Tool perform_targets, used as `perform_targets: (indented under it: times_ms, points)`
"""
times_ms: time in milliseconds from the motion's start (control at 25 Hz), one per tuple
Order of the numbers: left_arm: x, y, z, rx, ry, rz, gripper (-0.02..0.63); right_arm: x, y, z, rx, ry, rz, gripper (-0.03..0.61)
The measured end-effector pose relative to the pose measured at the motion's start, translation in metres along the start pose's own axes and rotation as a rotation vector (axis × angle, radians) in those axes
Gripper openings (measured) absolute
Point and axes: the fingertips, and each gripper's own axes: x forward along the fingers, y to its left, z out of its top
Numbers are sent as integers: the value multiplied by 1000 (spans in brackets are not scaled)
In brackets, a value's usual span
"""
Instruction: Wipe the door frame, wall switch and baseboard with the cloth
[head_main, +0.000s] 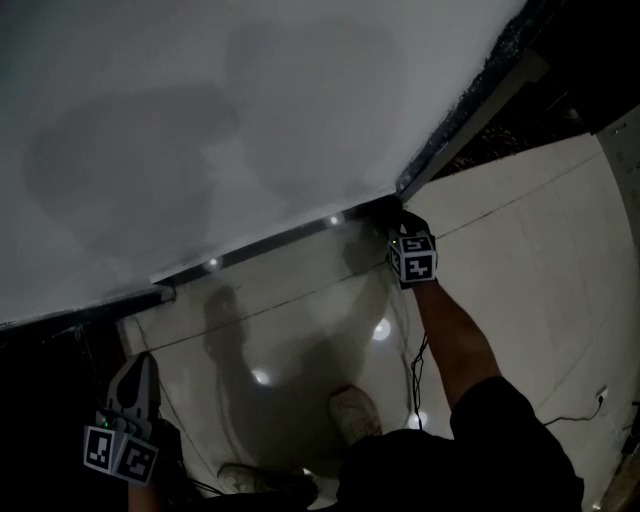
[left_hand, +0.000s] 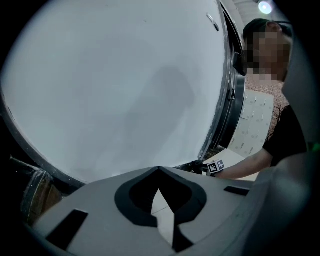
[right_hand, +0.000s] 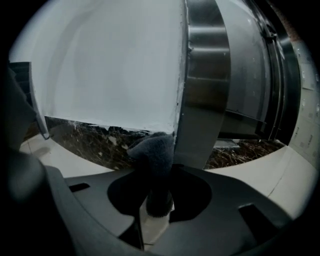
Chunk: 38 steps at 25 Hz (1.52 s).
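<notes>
My right gripper (right_hand: 159, 197) is shut on a dark grey cloth (right_hand: 154, 156). The cloth's bunched end presses at the corner where the dark marbled baseboard (right_hand: 90, 140) meets the metal door frame (right_hand: 204, 85). In the head view the right gripper (head_main: 398, 228) sits low at that same corner, below the white wall (head_main: 200, 120). My left gripper (head_main: 135, 392) hangs at the lower left, away from the wall; its jaws are shut with nothing between them (left_hand: 159, 200). No wall switch shows.
Pale glossy floor tiles (head_main: 290, 320) reflect ceiling lights. The person's shoes (head_main: 355, 412) stand near the bottom middle. A thin cable (head_main: 415, 380) hangs beside the right arm, and another cable (head_main: 575, 412) lies on the floor at the right.
</notes>
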Motion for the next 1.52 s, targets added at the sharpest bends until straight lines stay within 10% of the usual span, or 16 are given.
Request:
perform_targets:
  times_ms: [360,840,1280,1520]
  points:
    - [-15,5,3,8,-4,11,-8,-15,30,-11,-72,10,-35,92]
    - [-42,33,20,-68,-126,57,-8,-74,208,20,-416,-165,325,93]
    - [-62,46,34,95,-216,91,-8,-183,286,158,-229,-332,487,92]
    - [-117,-6,143,55,-274,79,-8,-291,269,283,-317,-340,547,91]
